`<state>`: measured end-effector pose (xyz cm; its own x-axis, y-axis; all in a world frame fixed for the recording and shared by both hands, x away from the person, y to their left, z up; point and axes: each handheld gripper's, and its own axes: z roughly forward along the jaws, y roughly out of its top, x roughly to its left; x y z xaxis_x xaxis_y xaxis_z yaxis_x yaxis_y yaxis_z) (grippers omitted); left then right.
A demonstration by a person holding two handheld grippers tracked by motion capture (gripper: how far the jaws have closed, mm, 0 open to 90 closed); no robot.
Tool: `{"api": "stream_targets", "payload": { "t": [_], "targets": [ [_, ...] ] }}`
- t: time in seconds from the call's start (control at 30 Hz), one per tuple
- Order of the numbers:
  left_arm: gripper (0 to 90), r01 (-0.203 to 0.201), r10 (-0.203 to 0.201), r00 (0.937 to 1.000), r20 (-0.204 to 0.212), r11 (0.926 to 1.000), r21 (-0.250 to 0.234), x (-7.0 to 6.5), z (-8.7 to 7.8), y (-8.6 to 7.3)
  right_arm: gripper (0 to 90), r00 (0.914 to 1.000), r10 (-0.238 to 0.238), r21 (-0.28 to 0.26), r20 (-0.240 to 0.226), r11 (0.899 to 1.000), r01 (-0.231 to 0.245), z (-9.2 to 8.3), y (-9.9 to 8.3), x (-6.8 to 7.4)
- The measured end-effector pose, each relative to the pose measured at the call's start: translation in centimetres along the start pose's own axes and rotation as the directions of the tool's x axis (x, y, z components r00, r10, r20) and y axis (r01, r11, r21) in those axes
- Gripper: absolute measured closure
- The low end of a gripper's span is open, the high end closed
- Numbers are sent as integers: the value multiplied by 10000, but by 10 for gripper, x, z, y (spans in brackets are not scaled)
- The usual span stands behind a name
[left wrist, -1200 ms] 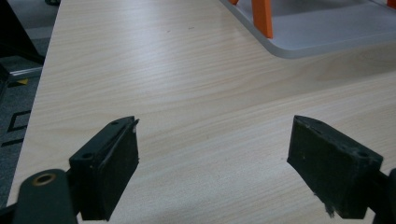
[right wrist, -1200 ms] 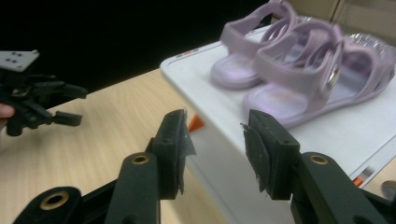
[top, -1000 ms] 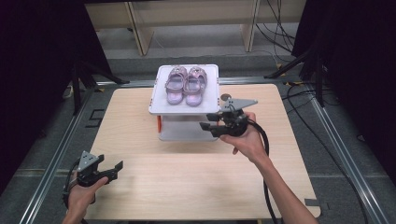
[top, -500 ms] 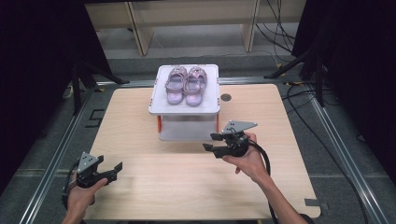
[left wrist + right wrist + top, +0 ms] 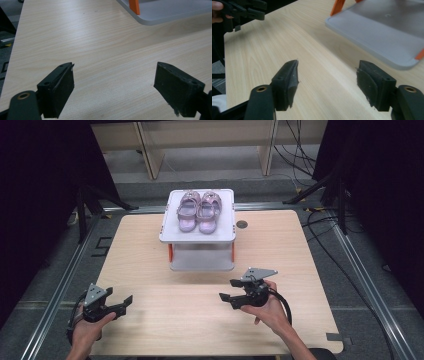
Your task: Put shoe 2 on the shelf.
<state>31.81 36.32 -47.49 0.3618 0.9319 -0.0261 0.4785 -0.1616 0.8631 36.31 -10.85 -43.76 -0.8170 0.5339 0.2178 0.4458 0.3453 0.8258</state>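
Right gripper [image 5: 231, 290]: jaws just opened wide, nothing held, above table [image 5: 150, 250].
Left gripper [image 5: 122, 306]: spread wide, empty.
Shoes [image 5: 198, 210]: 2, set on rack [image 5: 200, 237].

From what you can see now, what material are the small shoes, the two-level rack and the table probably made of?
The shoes look like glossy pink-lilac plastic or rubber; they are too small to be sure. The rack seems matt light grey plastic, its shelves joined by orange posts that also look plastic. The table shows pale wood grain with a smooth, even surface, so probably laminate or veneer rather than solid wood.
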Motion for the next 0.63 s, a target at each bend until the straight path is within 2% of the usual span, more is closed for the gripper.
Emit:
{"api": "stream_targets", "payload": {
  "t": [0.07,0.1,0.17,0.27,0.3,0.33,0.37,0.43,0.47,0.5,0.57,0.63],
  "targets": [
    [155,-45,47,10000,-86,9998,211,-1,-1,0,299,9993,131,-63,353,9999,-129,-1,-7,0],
    [155,-51,53,10000,-75,9997,229,-1,-1,0,290,9994,141,-74,316,9999,-139,-2,-10,-1],
    [155,-34,33,9999,97,10000,56,-1,0,-1,279,9978,448,78,482,9989,-452,-4,-16,-1],
    [155,-88,87,9999,129,9999,109,-1,0,0,230,9949,622,101,794,9979,-632,-6,-25,-2],
    [155,-99,96,9998,162,9998,152,-1,1,-1,231,9944,536,147,911,9984,-552,-8,-27,-3],
    [155,-139,138,9999,70,9995,284,-2,0,-1,234,9948,658,80,776,9977,-666,-7,-30,-4],
    [155,-147,143,9997,188,9997,206,-2,2,-2,225,9920,735,275,1023,9967,-766,-9,-36,-3],
    [155,-177,172,9997,151,9992,348,-3,2,-2,217,9907,782,375,1114,9959,-829,-8,-38,-1],
    [155,-223,216,9996,180,9990,387,-3,2,-2,213,9907,783,574,1113,9947,-851,-8,-40,0],
    [155,-237,229,9996,189,9989,406,-3,2,-2,206,9902,449,828,1324,9950,-562,-8,-43,2],
    [155,-207,201,9996,187,9991,362,-3,3,-2,207,9895,331,910,1403,9948,-462,-9,-43,2],
    [155,-236,227,9994,249,9990,372,-2,4,-2,208,9919,344,885,1226,9950,-455,-7,-45,3]
  ]
}}
